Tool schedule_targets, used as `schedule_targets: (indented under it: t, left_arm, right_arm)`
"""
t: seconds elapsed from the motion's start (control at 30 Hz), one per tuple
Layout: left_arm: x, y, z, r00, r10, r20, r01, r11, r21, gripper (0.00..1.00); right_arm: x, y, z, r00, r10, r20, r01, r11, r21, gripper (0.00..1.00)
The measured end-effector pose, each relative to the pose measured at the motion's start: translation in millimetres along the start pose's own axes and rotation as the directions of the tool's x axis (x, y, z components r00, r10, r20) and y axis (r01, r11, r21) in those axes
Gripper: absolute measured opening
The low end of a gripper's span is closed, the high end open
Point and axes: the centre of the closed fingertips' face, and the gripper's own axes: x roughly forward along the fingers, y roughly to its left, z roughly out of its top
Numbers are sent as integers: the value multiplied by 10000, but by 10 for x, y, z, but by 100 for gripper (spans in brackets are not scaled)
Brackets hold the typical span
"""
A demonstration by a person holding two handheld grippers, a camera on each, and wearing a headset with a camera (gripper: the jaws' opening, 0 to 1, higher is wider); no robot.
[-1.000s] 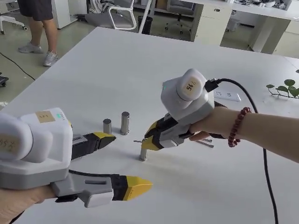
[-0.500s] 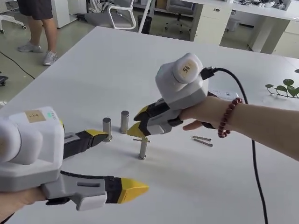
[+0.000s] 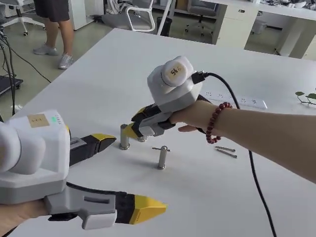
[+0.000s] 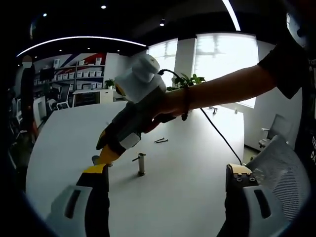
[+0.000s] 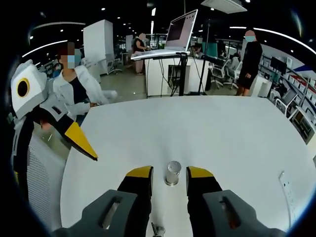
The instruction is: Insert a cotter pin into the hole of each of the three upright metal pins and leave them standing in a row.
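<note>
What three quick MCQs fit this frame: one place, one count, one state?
1. The right hand-held gripper has its tips at: A a bare pin; B the table edge; C a chair.
2. Pins seen with a cotter through them: A none; B one; C three.
3. The left hand-held gripper is: A open, empty; B shut on a pin; C shut on a cotter.

1 A: the right gripper view has the bare pin standing between the parted jaws.
2 B: the near pin carries a cotter; the bare pin has none.
3 A: its jaws stand wide apart with nothing between.
</note>
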Motion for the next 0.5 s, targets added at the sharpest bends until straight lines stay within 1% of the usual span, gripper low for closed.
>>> schedule_targets:
  t: [0.1, 0.27, 0.37, 0.4, 0.43, 0.5]
  left_arm:
    - [-5, 6, 16, 10000, -6, 14, 5, 10000, 61, 99]
    - [-34, 27, 13, 10000, 88, 0, -88, 9999, 67, 99]
    - [-60, 45, -1, 9999, 132, -5, -132, 9999, -26, 98]
    - [-65, 50, -5, 9999, 132, -7, -132, 9999, -62, 98]
    - [-64, 55, -7, 9999, 126, 3, -126, 9999, -95, 98]
    - [-64, 61, -9, 9999, 127, 0, -127, 9999, -92, 97]
  right_arm:
    - [63, -6, -35, 9999, 143, -49, -142, 9996, 247, 21]
    - [126, -44, -68, 9999, 124, 3, -124, 9991, 409, 17]
    - [164, -50, -84, 9999, 146, 43, -149, 9982, 588, 16]
    - [178, -66, -80, 9999, 109, 107, -118, 9962, 860, 15]
    - [182, -61, -80, 9998, 176, 113, -186, 9955, 932, 14]
    - [237, -92, -92, 9998, 180, 103, -188, 9967, 787, 12]
